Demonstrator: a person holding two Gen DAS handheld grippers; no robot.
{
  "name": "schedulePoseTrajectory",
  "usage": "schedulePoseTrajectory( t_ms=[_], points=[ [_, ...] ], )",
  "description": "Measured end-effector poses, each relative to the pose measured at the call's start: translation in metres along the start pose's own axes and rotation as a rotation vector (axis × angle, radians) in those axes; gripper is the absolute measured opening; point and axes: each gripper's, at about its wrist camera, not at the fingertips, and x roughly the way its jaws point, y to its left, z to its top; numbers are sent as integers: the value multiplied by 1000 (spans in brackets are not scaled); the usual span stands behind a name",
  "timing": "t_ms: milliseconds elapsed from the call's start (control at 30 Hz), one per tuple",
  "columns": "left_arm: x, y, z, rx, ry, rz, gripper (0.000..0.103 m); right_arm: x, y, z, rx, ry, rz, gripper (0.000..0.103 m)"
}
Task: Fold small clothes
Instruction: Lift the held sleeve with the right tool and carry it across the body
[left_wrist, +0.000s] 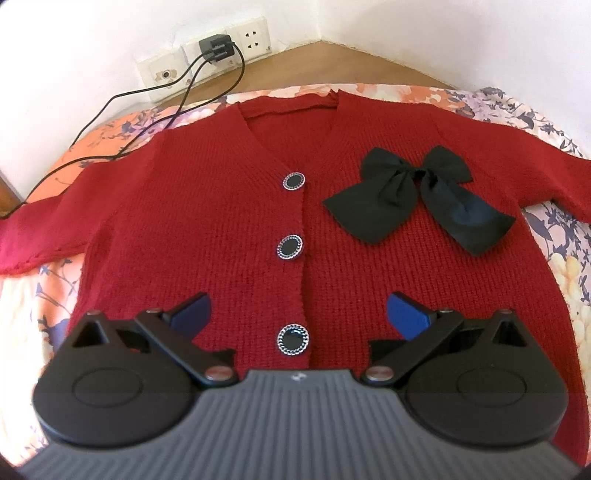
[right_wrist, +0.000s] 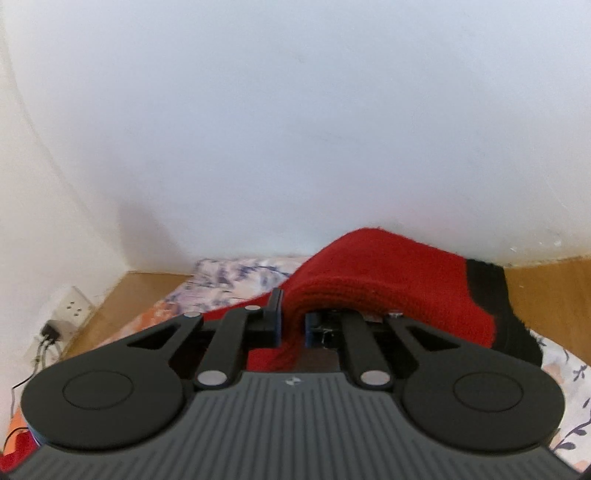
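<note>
Left wrist view: the left gripper (left_wrist: 299, 314) hovers spread wide over the red cardigan (left_wrist: 229, 206), laid flat and buttoned on the floral sheet (left_wrist: 554, 229), black bow (left_wrist: 417, 192) at two o'clock.

Right wrist view: the right gripper (right_wrist: 291, 326) pinches a red knit fold (right_wrist: 369, 280), which drapes toward two o'clock.

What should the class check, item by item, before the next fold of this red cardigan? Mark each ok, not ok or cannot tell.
1. Right claw shut on red knit: ok.
2. Which part of the cardigan it grips: cannot tell.
3. Left claw open above the lowest button, holding nothing: ok.
4. Cardigan front flat, three buttons fastened: ok.
5. Black bow lying flat on the chest: ok.
6. Charger cable clear of the sleeve: not ok, it crosses near the shoulder.
</note>
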Motion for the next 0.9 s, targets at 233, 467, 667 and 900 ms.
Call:
schedulePoseTrajectory(
  t_ms=[233,467,667,900],
  points=[
    [-5,11,-2,-15,-17,-5,103,-13,36,2,-44,-14,83,10],
    [-5,34,3,-27,-21,-21,103,-27,80,-1,-73,-15,123,10],
    [-6,59,7,-59,-27,-24,103,-37,123,-9,-117,-3,165,10],
    [-9,93,9,-90,-43,-8,103,-38,180,-24,-170,14,234,10]
  ],
)
